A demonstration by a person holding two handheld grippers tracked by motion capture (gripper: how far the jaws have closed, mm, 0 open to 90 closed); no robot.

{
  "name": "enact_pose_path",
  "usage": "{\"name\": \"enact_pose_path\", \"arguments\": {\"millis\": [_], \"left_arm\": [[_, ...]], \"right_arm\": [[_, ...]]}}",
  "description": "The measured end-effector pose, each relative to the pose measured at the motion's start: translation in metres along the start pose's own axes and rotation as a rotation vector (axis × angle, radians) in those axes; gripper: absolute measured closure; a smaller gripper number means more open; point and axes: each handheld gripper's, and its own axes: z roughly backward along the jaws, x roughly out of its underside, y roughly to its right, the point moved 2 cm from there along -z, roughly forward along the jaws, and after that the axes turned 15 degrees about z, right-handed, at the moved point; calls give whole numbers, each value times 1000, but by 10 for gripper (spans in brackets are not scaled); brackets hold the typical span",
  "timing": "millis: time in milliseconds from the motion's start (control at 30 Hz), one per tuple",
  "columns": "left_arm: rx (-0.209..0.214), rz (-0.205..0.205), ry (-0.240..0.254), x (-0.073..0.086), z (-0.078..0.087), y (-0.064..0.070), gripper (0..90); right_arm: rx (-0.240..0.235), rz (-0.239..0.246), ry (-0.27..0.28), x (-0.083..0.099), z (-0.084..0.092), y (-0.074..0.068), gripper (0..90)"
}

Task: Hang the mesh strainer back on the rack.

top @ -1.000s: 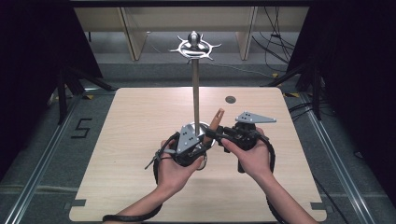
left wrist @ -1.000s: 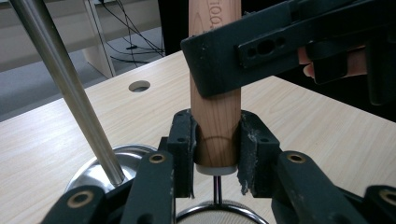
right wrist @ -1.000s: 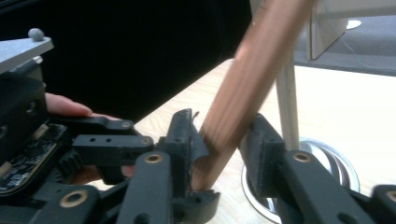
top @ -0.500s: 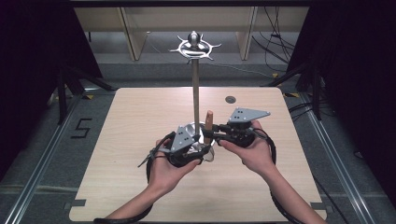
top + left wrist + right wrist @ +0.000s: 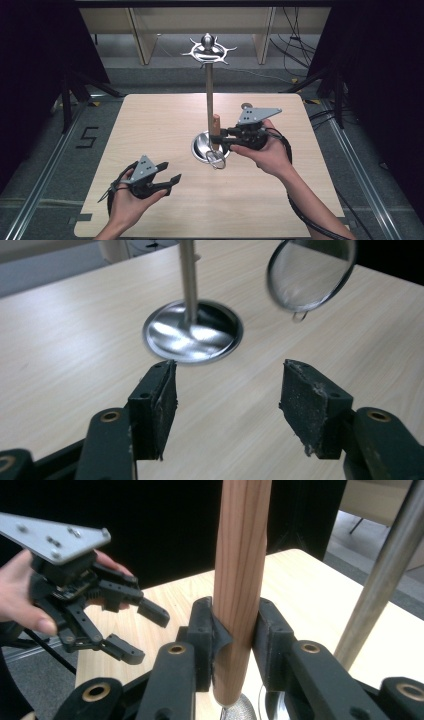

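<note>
- Your right claw, just right of centre in the high view, is clamped on the wooden handle of a small mesh strainer. The handle stands nearly upright, with the mesh bowl hanging below it over the stand's round steel base.
- The stand's pole rises just beside the handle to a crown of hooks at the top centre of the frame.
- Your left claw sits at the lower left of the counter. Its jaws have just been opening, and they stand wide with nothing between them.
- Risk: the grip is low on a smooth round handle, so the strainer could swivel or slip if you tilt the claw.
- Risk: with the handle so close to the pole, a careless lift could knock the stand and rock it on its base.
- Risk: the hooks are small, so the strainer's wire loop may miss, and the strainer would drop if you let go early.
</note>
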Motion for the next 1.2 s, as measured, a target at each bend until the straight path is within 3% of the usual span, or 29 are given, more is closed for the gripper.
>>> {"name": "enact_pose_path", "arguments": {"millis": [133, 233, 267, 433, 633, 733, 833, 933, 1200], "left_arm": [[-19, 15, -11, 9, 2, -10, 379], [-20, 24, -11, 10, 1, -10, 379], [-16, 1, -6, 8, 1, -10, 379], [-17, 2, 5, 7, 1, -11, 376], [-24, 11, 21, 7, 2, -14, 371], [-31, 27, 17, 7, 2, -14, 369], [-25, 14, 13, 7, 1, -14, 366], [-25, 26, 17, 7, 0, -13, 364], [-26, 22, 16, 8, 0, -13, 360]], "right_arm": [[-18, 8, 7, -7, 1, 4, 734], [-17, 19, 11, -11, 1, 7, 734], [-12, 18, 18, -14, 1, 8, 734], [-31, 12, -3, -21, 2, 10, 734], [-35, 19, 17, -26, -2, 12, 734], [-16, 33, 17, -29, -4, 13, 733], [-40, 31, 14, -34, -6, 13, 734], [-44, 45, 15, -38, -8, 15, 733], [-24, 48, 29, -51, -9, 20, 734]]}}
